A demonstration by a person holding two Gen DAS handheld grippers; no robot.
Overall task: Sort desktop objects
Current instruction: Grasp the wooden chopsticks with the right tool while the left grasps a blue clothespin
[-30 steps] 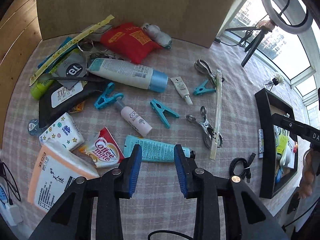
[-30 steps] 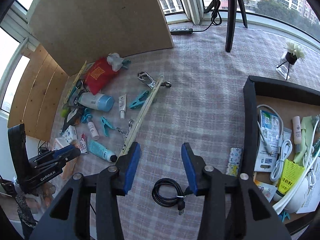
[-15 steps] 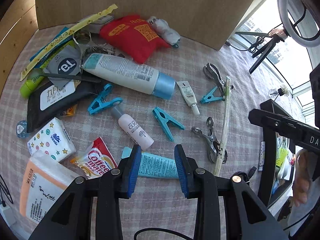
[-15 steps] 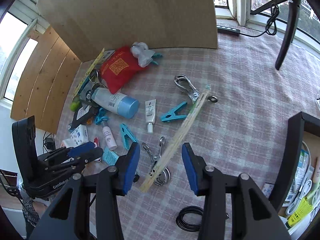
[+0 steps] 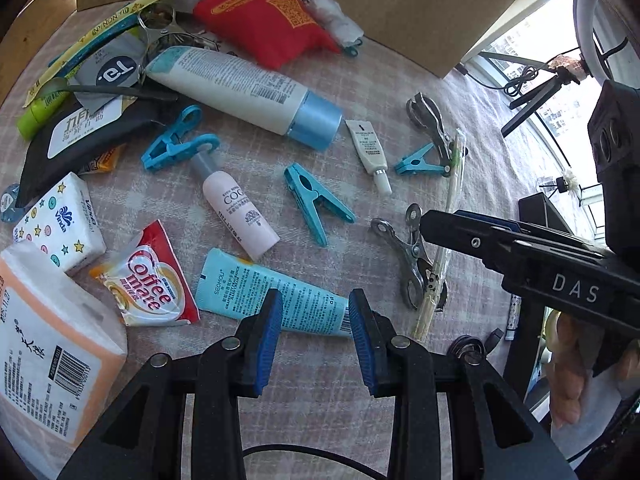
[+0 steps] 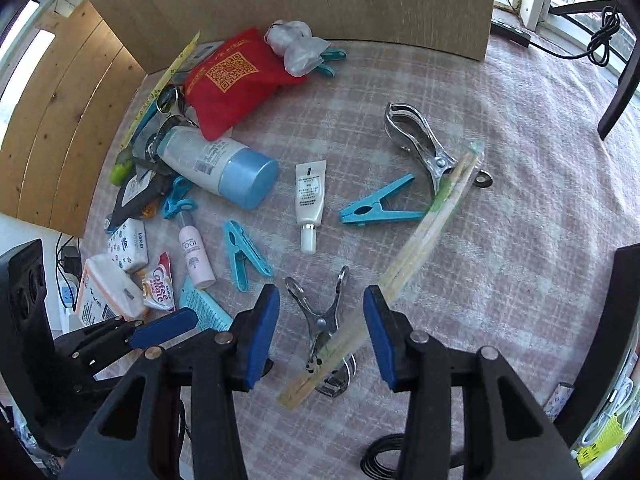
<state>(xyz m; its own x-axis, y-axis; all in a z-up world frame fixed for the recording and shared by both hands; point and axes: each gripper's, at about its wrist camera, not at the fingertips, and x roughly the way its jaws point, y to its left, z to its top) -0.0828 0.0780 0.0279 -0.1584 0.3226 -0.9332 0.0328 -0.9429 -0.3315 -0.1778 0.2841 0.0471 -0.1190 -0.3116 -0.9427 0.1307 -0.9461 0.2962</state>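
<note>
Pink checked cloth covers the counter (image 6: 500, 240), with a brown board standing along its far edge and windows behind. Taking the blue-capped white lotion tube (image 5: 244, 92) as the landmark: a red pouch (image 5: 272, 24) lies just beyond it, a small white tube (image 5: 368, 148) just off its cap end, and a pink bottle (image 5: 240, 212) and a blue clothespin (image 5: 316, 208) lie on its near side. Nearer still from the lotion tube lies a teal hand-cream tube (image 5: 272, 296). The left hand-held gripper (image 5: 316, 336) hangs just over that teal tube's cap end, its blue pads apart and gripping nothing. Farther out past the lotion tube's cap end, a steel clip (image 6: 320, 320) lies under a wrapped pair of chopsticks (image 6: 420, 240). The right hand-held gripper (image 6: 320, 336) hovers above those two, its pads also standing apart and empty.
</note>
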